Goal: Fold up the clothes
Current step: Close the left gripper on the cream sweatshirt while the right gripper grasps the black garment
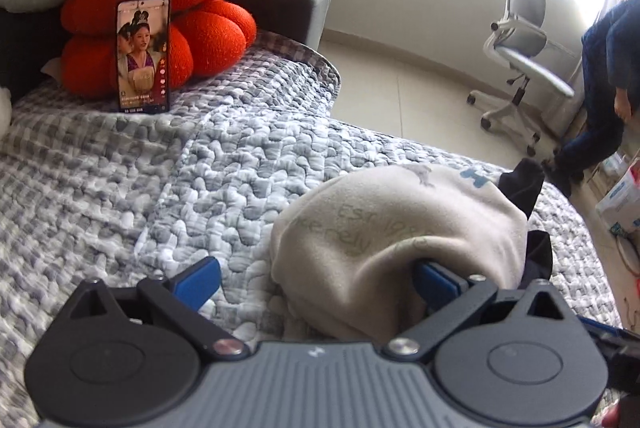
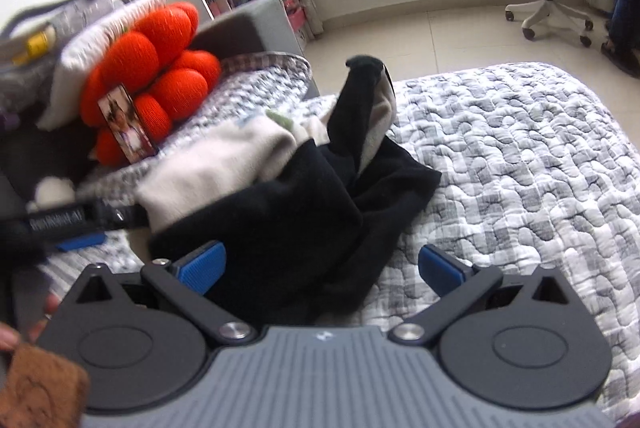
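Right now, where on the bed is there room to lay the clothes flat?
The quilt is bare right of the black garment, out to the bed's edge by the floor. Another open stretch lies between the phone and the beige top. It is crowded around the orange cushion, and where both open grippers, left and right, meet the clothes.

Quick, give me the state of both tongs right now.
Left tongs: open, one finger tucked under the beige garment, not clamping it.
Right tongs: open, holding nothing, over the black garment.
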The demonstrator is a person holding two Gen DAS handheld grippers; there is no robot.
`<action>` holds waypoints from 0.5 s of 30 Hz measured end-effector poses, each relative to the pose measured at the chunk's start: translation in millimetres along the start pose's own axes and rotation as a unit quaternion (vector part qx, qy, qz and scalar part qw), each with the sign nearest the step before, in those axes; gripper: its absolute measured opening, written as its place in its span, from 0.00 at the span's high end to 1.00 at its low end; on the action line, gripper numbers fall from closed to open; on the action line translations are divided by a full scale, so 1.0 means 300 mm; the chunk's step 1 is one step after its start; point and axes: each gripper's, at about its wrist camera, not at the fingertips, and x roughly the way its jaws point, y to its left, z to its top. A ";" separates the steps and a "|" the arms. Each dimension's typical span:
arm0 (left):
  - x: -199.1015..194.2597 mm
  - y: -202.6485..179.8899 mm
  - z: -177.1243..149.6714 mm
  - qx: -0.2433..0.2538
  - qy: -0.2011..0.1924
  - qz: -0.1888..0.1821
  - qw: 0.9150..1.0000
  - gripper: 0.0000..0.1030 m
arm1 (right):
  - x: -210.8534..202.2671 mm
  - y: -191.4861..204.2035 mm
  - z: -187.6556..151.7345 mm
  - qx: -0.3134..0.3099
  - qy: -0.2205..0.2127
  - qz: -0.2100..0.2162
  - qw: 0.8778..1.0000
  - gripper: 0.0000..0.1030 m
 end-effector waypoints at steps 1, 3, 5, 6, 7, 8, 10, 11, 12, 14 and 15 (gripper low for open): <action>0.007 0.010 -0.003 -0.007 0.006 -0.007 1.000 0.05 | -0.006 -0.002 0.007 0.009 -0.004 0.010 1.000 0.01; 0.011 0.032 -0.001 -0.024 0.004 -0.018 1.000 0.08 | -0.009 0.001 0.020 0.024 -0.010 0.027 0.999 0.07; 0.006 0.046 0.008 -0.039 -0.007 -0.023 0.999 0.11 | 0.000 0.003 0.027 0.038 -0.009 0.039 0.998 0.16; 0.002 0.050 0.011 -0.043 -0.013 -0.026 0.999 0.13 | 0.007 0.005 0.028 0.047 -0.006 0.046 0.998 0.18; -0.001 0.050 0.011 -0.045 -0.018 -0.028 0.998 0.15 | 0.016 0.006 0.028 0.055 -0.002 0.051 0.997 0.22; -0.003 0.048 0.010 -0.046 -0.021 -0.030 0.998 0.18 | 0.027 0.008 0.026 0.062 0.004 0.054 0.997 0.24; -0.003 0.040 0.008 -0.044 -0.023 -0.034 0.998 0.23 | 0.045 0.007 0.020 0.075 0.014 0.059 0.995 0.32; -0.003 0.035 0.007 -0.042 -0.024 -0.035 0.998 0.26 | 0.053 0.008 0.015 0.082 0.018 0.061 0.995 0.37; -0.005 0.030 0.005 -0.041 -0.027 -0.035 0.998 0.27 | 0.056 0.009 0.012 0.086 0.018 0.063 0.994 0.41; -0.012 0.023 0.001 -0.041 -0.036 -0.034 0.998 0.30 | 0.052 0.012 0.011 0.088 0.014 0.062 0.994 0.62; -0.017 0.021 -0.001 -0.042 -0.041 -0.033 0.998 0.30 | 0.046 0.011 0.012 0.088 0.011 0.057 0.994 0.68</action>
